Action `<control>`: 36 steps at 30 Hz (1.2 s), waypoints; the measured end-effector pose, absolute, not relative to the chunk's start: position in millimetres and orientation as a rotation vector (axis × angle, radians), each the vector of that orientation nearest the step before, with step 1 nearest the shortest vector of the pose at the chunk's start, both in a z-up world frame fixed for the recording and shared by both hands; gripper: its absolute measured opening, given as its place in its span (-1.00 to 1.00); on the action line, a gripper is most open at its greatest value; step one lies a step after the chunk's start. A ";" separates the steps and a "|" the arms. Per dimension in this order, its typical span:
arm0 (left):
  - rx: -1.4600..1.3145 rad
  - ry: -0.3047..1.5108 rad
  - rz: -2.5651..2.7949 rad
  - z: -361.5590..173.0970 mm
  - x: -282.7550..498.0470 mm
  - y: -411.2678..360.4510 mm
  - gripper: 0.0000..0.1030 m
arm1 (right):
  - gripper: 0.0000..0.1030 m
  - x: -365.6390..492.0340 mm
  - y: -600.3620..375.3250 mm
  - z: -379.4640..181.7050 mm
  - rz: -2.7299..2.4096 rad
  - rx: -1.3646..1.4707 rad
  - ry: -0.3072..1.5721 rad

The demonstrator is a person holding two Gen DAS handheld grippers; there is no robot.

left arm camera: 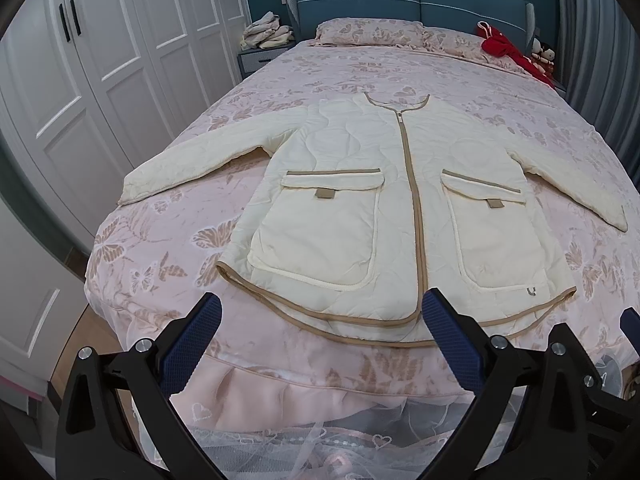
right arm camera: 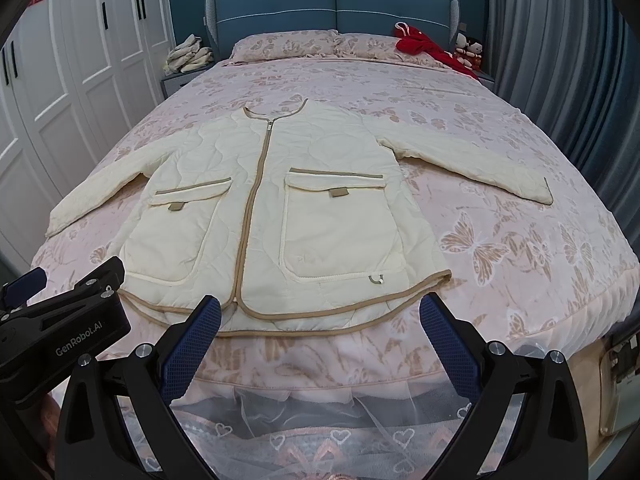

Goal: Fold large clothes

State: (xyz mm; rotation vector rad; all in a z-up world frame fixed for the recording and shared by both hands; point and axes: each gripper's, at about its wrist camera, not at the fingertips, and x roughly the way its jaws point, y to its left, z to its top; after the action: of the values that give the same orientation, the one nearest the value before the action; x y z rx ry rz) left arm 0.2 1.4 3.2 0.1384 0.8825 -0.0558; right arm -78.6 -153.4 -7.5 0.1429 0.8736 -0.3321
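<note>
Left wrist view: a cream quilted jacket [left arm camera: 384, 200] is seen spread flat, zipped, on the pink bed [left arm camera: 160, 240], sleeves out.

Its hem lies just beyond the left gripper [left arm camera: 320, 340], whose jaws are spread with nothing held. The right gripper [right arm camera: 320, 340] is likewise released. Only the right wrist view shows the left gripper's lettered body; a red garment [right arm camera: 424, 46] is seen by the headboard.

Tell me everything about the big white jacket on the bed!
The jacket is cream, quilted and puffy-looking, with tan trim along its neck, hem and zip. It is zipped shut and lies flat, front up, collar toward the pillows, both sleeves spread out sideways. Two big flap pockets have small tan tabs. It rests on the pink butterfly bedspread. Neither tool touches it.
</note>
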 end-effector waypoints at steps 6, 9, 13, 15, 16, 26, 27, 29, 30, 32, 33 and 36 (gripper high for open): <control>0.140 0.882 -0.053 3.4 0.2 0.4 0.90 | 0.90 -78.8 -153.9 -7.2 -0.330 0.142 0.875; 0.141 0.883 -0.054 3.6 0.2 0.3 0.90 | 0.90 -78.9 -153.7 -7.4 -0.331 0.142 0.874; 0.141 0.882 -0.053 3.5 0.2 0.2 0.90 | 0.90 -80.2 -154.6 -8.1 -0.331 0.148 0.871; 0.142 0.882 -0.054 3.7 0.2 0.2 0.90 | 0.90 -80.5 -154.4 -7.8 -0.331 0.146 0.872; 0.141 0.883 -0.054 4.0 0.2 0.3 0.90 | 0.89 -80.2 -154.6 -8.1 -0.330 0.148 0.872; 0.141 0.882 -0.052 4.0 -0.9 3.7 0.90 | 0.90 -80.7 -154.3 -8.5 -0.330 0.149 0.874; 0.141 0.882 -0.051 4.7 -1.1 4.3 0.90 | 0.90 -80.4 -154.3 -8.8 -0.331 0.150 0.874; 0.139 0.882 -0.052 4.9 -1.7 5.5 0.90 | 0.89 -80.4 -154.2 -8.9 -0.331 0.150 0.873; 0.140 0.882 -0.052 4.2 -1.5 4.6 0.90 | 0.89 -80.4 -154.2 -8.9 -0.331 0.150 0.874; 0.141 0.882 -0.051 4.1 -1.5 4.3 0.90 | 0.90 -80.6 -154.1 -8.7 -0.331 0.149 0.874; 0.142 0.881 -0.051 4.4 -1.6 4.6 0.90 | 0.90 -80.3 -154.2 -9.1 -0.330 0.150 0.874; 0.141 0.882 -0.051 4.2 -1.4 4.4 0.90 | 0.89 -80.2 -154.0 -9.3 -0.331 0.150 0.874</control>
State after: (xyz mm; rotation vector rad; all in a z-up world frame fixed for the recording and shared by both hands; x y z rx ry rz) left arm -1.4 4.4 4.2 0.1412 0.8817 -0.0514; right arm -80.2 -154.0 -9.3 0.1499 0.8739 -0.3308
